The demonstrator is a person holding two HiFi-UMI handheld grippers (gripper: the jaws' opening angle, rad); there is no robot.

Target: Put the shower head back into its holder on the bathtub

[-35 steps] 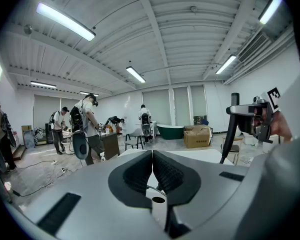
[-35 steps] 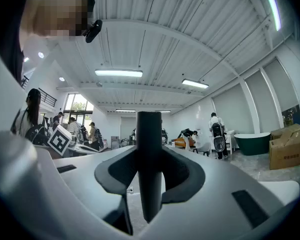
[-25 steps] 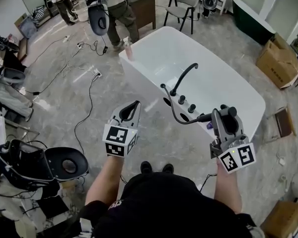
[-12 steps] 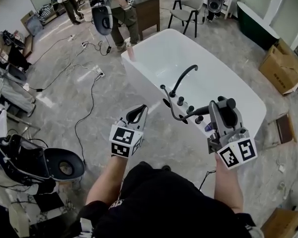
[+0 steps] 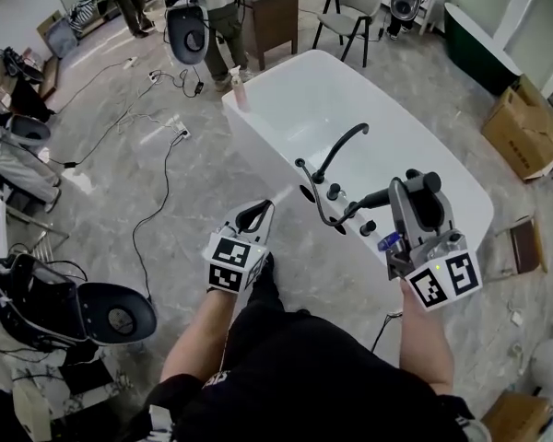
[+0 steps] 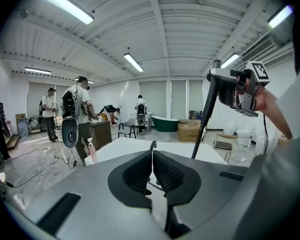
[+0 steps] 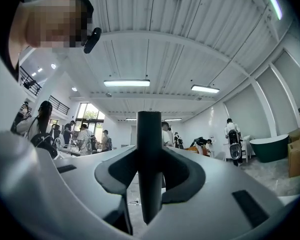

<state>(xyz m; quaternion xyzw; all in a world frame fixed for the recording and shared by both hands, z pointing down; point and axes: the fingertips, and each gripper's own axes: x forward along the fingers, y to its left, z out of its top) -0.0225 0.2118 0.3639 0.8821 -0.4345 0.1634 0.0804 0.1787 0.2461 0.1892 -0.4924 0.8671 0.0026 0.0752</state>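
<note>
**Tool state.** The right gripper (image 5: 413, 190) is clamped on the black handle of the shower head (image 7: 149, 154); the handle stands upright between the pads, with a pad against each side. The left gripper (image 5: 255, 214) has its jaws fully together and carries nothing; it hangs outside the bathtub (image 5: 258, 150), off the near wall.

**Change over the last second.** The right gripper has lifted the shower head and brought it in toward the bathtub's near rim. Its free end now lies above the row of black control knobs (image 5: 355, 203) on that rim, just beside the curved faucet spout (image 5: 343, 144); a second ago it sat lower, at the outer edge of the rim. The left gripper has sunk lower and remains clear of the bathtub. Neither jaw setting has changed. The hose (image 5: 315, 196) hangs in a slack loop over the near rim, from its fitting beside the spout back to the handle.

**Meaning for the task.** The carry to the bathtub appears almost complete; the shower head is not yet seated. The holder cannot be singled out among the rim fittings. The next move probably calls for lining the handle up with the holder and lowering it; the slack hose may catch on a knob, so the grip should hold until the handle seats.
</note>
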